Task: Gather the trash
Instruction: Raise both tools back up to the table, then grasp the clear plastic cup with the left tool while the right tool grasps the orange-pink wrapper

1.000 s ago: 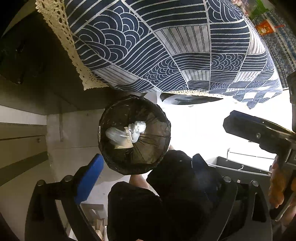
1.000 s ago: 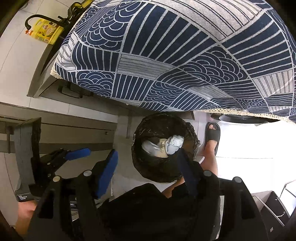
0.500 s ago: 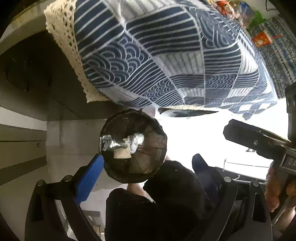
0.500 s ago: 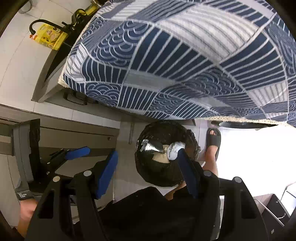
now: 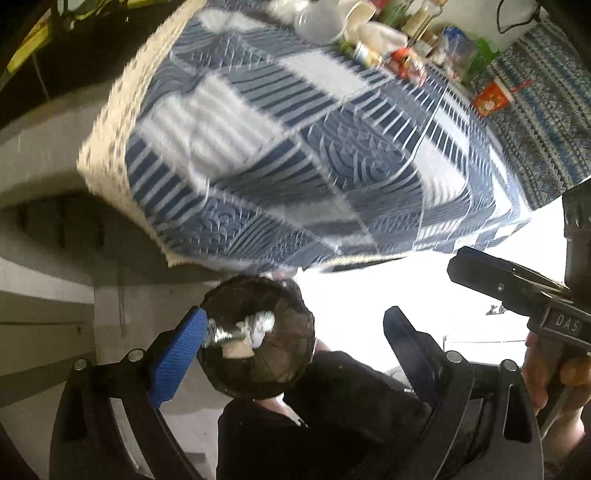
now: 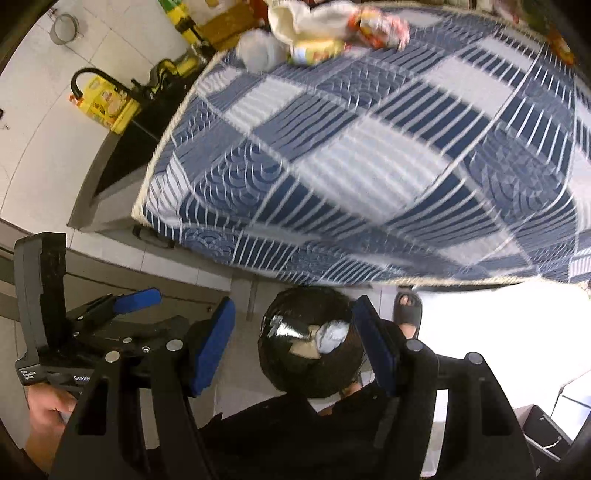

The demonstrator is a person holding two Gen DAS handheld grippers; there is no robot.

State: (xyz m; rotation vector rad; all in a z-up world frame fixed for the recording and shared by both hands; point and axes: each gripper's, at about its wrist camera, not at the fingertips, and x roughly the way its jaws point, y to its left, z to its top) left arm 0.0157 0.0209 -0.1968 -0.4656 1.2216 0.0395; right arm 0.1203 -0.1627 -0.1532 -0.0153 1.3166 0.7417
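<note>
A round bin [image 5: 266, 373] lined with a black bag stands on the floor under the table's edge. Inside it lie crumpled foil and white paper trash [image 5: 240, 332]. My left gripper [image 5: 291, 347] hangs high above the bin, open, with nothing between its blue pads. In the right wrist view the same bin [image 6: 310, 373] and trash [image 6: 328, 336] show between the blue pads of my right gripper [image 6: 295, 347], which is also open and holds nothing. More wrappers and packets [image 6: 332, 26] lie at the far end of the table [image 6: 369, 166].
The table wears a blue and white patterned cloth [image 5: 295, 147], with bottles and packets [image 5: 399, 48] at its far side. A person's sandalled foot [image 6: 406, 310] stands beside the bin. A yellow box [image 6: 103, 99] sits on the dark counter at the left.
Both grippers have risen and tilted up. The bin looks smaller and lower in both views, and the tabletop with its packets has come into sight. The jaws stayed open.
</note>
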